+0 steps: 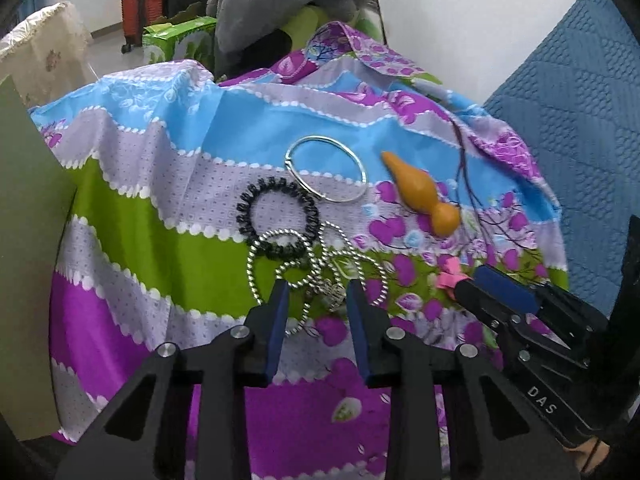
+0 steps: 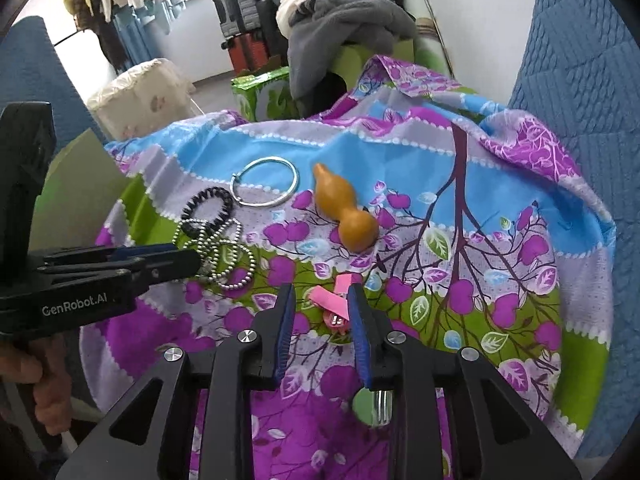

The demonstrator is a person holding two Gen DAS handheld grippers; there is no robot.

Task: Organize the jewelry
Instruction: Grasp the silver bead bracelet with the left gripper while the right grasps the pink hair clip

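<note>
Your left gripper (image 1: pixel 318 292) is spread fairly wide and sits low over the silver bead chain (image 1: pixel 316 264), with the chain's little charm right between the two blue pads, not pinched as far as I can see. The chain is coiled in loose loops on the flowered cloth (image 1: pixel 160 216), and one loop overlaps the black spiral hair tie (image 1: pixel 278 218) just behind it. Past that lies the silver bangle (image 1: pixel 326 168), touching the hair tie's far edge, and the orange gourd (image 1: pixel 420 192) is off to the right, apart from the rest.

Your right gripper (image 2: pixel 320 300) is also parted, about the same width. The pink hair clip (image 2: pixel 332 306) lies flat on the cloth between its fingertips, closer to the right pad; I can't tell if it's touching. From the right wrist view, your left gripper comes in from the side with its tips at the chain (image 2: pixel 218 252).
</note>
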